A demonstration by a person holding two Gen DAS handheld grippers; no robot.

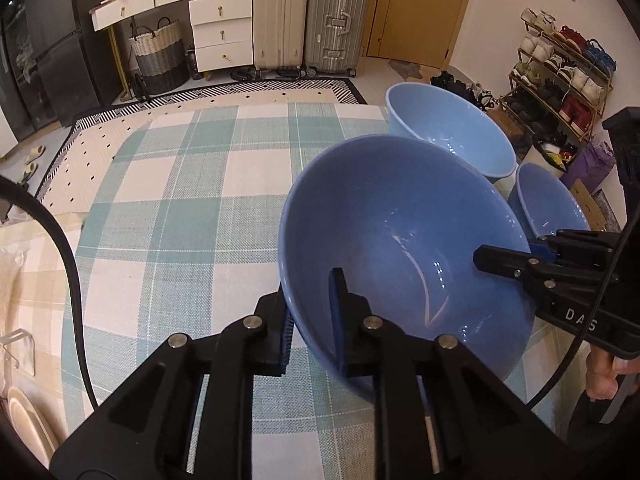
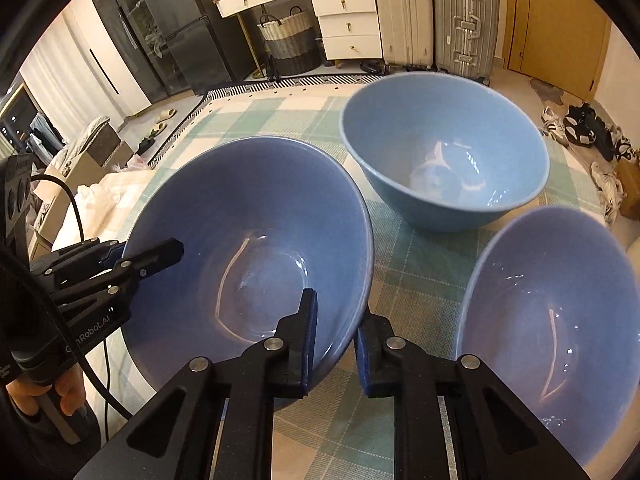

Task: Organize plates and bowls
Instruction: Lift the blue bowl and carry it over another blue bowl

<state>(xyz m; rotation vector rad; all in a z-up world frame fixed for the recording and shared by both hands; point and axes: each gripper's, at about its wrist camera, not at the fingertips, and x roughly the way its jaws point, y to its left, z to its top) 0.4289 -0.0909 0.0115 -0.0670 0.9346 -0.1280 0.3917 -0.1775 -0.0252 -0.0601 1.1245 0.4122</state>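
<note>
Bowl (image 1: 404, 240) rim pinched by left tool (image 1: 312, 320) and right tool (image 2: 336, 340), fingers straddling opposite walls

Left wrist view: mounted behind the left gripper (image 1: 312, 320), facing forward and down over the checked tablecloth (image 1: 180, 208) toward drawers and suitcases (image 1: 312, 16) at the far wall; very near the nearest blue bowl (image 1: 400, 232), which fills the lower centre. Right wrist view: mounted behind the right gripper (image 2: 336, 344), same general heading, looking in from the opposite side of that bowl (image 2: 248, 240), equally close. Shared between both: that bowl, two further blue bowls (image 2: 444, 148), the tablecloth, the far wall furniture, and each opposite gripper at the frame edge.
</note>
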